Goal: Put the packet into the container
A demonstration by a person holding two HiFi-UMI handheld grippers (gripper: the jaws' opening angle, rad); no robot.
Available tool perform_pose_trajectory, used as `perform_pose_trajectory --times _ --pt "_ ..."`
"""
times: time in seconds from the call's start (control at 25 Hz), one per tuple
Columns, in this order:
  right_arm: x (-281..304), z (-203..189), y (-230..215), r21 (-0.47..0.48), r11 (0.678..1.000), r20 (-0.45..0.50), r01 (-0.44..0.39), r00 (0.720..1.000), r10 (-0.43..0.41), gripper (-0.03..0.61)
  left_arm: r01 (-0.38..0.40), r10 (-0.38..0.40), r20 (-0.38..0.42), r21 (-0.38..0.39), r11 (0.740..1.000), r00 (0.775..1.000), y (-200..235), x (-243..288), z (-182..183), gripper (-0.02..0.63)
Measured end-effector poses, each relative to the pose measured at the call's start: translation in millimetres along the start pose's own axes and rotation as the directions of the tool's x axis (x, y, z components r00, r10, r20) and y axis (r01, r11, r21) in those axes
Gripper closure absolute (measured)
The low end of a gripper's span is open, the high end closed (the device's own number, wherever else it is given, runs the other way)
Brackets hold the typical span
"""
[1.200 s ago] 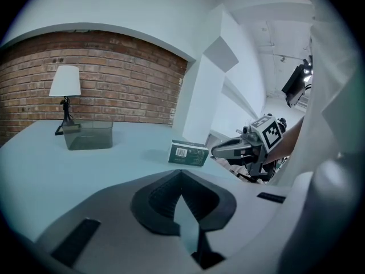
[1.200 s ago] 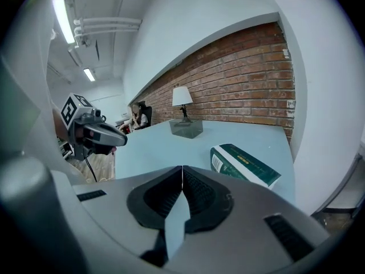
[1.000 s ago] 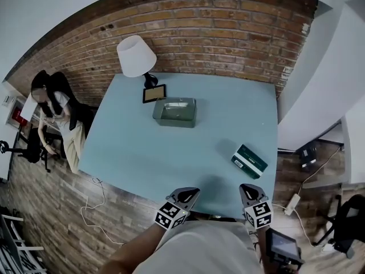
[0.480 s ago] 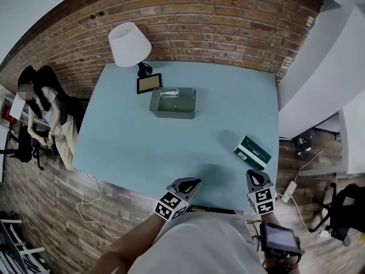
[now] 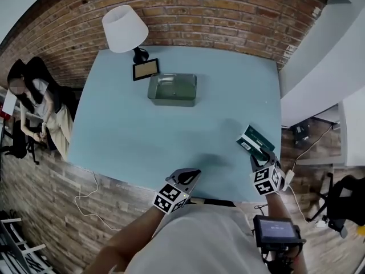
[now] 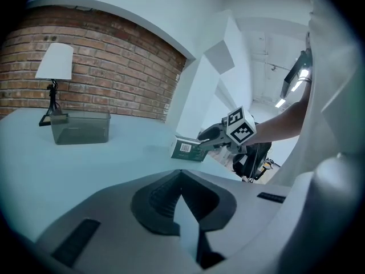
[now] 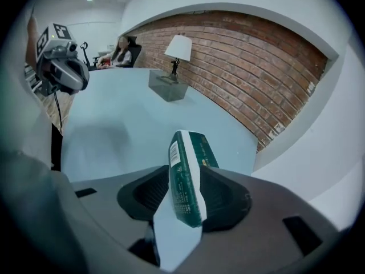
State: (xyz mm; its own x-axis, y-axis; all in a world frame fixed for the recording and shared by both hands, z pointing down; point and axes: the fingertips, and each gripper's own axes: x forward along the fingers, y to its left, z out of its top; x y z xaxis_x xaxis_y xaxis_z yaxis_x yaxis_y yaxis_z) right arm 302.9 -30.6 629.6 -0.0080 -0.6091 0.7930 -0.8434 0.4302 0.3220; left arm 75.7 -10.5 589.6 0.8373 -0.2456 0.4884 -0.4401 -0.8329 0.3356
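The right forearm is stretched forward over the table's (image 5: 142, 136) near right corner, while the left gripper (image 5: 193, 174) is held back at the near edge, its jaws closed on nothing. The packet (image 7: 191, 176) is set between the jaws of the right gripper (image 5: 259, 154), its long axis running forward along them and a pale narrow face turned up. These jaws are opening around it. The container (image 5: 172, 89) is seen well ahead, to the left.
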Motion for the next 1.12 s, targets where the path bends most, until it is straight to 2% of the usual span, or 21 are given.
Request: perform_pose_trajectory --times 0.32,0.6,0.76,1.12 --pt "29 -13 -3 -0.199 0.979 -0.19 0.032 0.979 -0.071 0.314 -0.018 0.018 -0.003 -0.005 1.0 1.0 13 -11 -3 0.606" --pt "46 -24 -15 -0.397 0.913 -0.271 0.091 0.939 -0.211 0.298 -0.047 0.047 -0.001 -0.024 0.999 0.999 23 -23 -7 0.606" --pt "46 -24 -21 -0.424 0.9 -0.269 0.101 0.935 -0.232 0.299 -0.056 0.056 0.002 -0.034 0.998 0.998 26 -26 -8 0.606" --pt "42 -20 -20 -0.407 0.909 -0.266 0.088 0.941 -0.21 0.341 -0.065 0.066 0.022 -0.039 0.997 0.998 34 -27 -4 0.606"
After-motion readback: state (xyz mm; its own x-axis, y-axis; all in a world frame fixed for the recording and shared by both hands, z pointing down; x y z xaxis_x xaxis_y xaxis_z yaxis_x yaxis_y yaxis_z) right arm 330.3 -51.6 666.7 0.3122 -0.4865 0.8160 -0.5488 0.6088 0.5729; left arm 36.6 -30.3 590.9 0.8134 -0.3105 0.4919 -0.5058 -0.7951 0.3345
